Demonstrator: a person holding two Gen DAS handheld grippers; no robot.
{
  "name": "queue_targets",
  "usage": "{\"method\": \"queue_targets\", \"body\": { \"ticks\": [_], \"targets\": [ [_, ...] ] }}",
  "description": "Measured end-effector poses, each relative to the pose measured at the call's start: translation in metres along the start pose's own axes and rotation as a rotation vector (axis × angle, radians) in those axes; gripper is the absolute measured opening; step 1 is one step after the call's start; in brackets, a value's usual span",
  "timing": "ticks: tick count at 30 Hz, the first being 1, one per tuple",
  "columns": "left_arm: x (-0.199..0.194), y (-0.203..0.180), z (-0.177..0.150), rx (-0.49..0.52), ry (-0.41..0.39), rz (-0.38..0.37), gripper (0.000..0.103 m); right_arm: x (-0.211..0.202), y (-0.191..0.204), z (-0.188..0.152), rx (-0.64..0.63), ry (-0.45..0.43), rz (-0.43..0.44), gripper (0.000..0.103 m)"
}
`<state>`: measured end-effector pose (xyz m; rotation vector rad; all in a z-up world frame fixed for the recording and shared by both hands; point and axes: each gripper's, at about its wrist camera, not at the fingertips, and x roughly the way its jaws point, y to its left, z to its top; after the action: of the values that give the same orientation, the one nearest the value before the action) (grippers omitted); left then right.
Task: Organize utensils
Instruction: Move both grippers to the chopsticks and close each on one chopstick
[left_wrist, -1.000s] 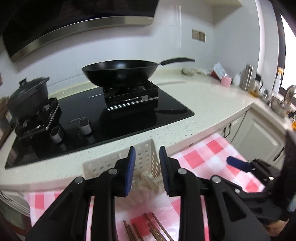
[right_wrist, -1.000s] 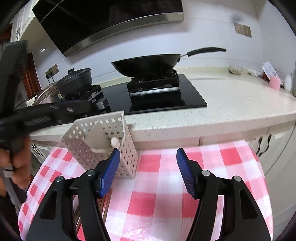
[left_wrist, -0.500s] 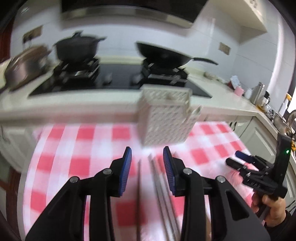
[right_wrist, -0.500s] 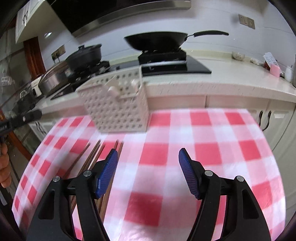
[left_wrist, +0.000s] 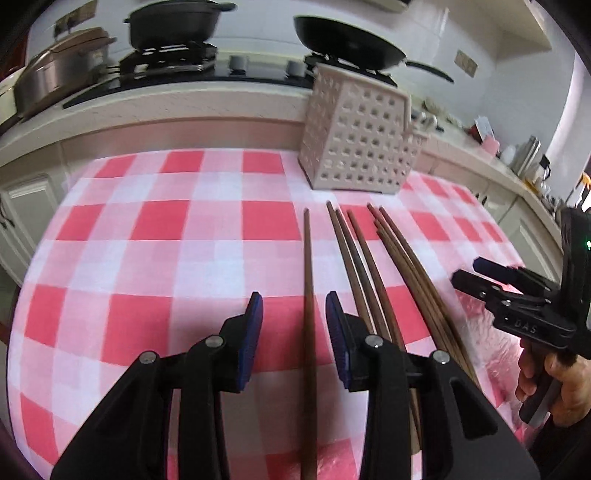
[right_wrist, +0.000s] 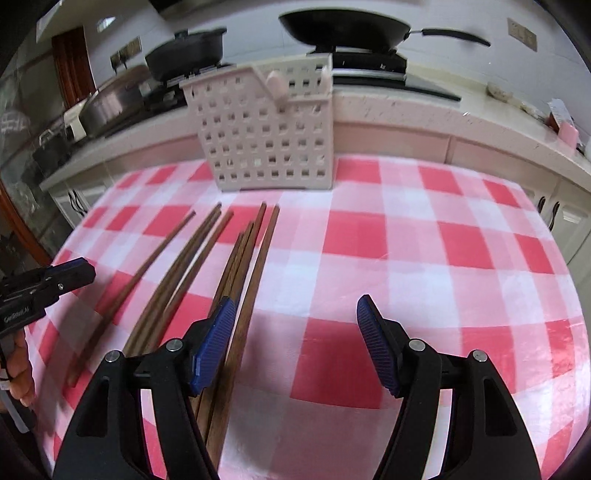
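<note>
Wooden chopsticks (left_wrist: 369, 258), brown, lie loose on the red-and-white checked desk (left_wrist: 147, 229) at centre frame in the left wrist view, tips toward a white perforated basket (left_wrist: 358, 144) standing upright at upper centre, just beyond them. One chopstick (left_wrist: 308, 295) lies apart at the left of the group, running between the blue pads of the left hand-held gripper (left_wrist: 294, 336); jaws partly open after widening, pads clear of the stick. Right hand-held gripper (right_wrist: 295, 343): jaws wide, also just widened, nothing between them, left pad over the rightmost sticks. Black wok (right_wrist: 343, 26) and lidded pot (right_wrist: 188, 51) on the stove, top of frame.
</note>
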<state>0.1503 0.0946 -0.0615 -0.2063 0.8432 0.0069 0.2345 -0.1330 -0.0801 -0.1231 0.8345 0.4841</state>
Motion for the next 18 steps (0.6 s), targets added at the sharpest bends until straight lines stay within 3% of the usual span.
{"method": "queue_targets", "body": {
  "ticks": [12, 18],
  "targets": [
    [0.055, -0.018, 0.019, 0.119, 0.118, 0.081, 0.034, 0.034, 0.010, 0.017, -0.042, 0.054, -0.032, 0.063],
    [0.062, -0.021, 0.025, 0.152, 0.127, 0.111, 0.029, 0.041, 0.013, 0.018, -0.071, 0.064, -0.054, 0.054]
  ]
}}
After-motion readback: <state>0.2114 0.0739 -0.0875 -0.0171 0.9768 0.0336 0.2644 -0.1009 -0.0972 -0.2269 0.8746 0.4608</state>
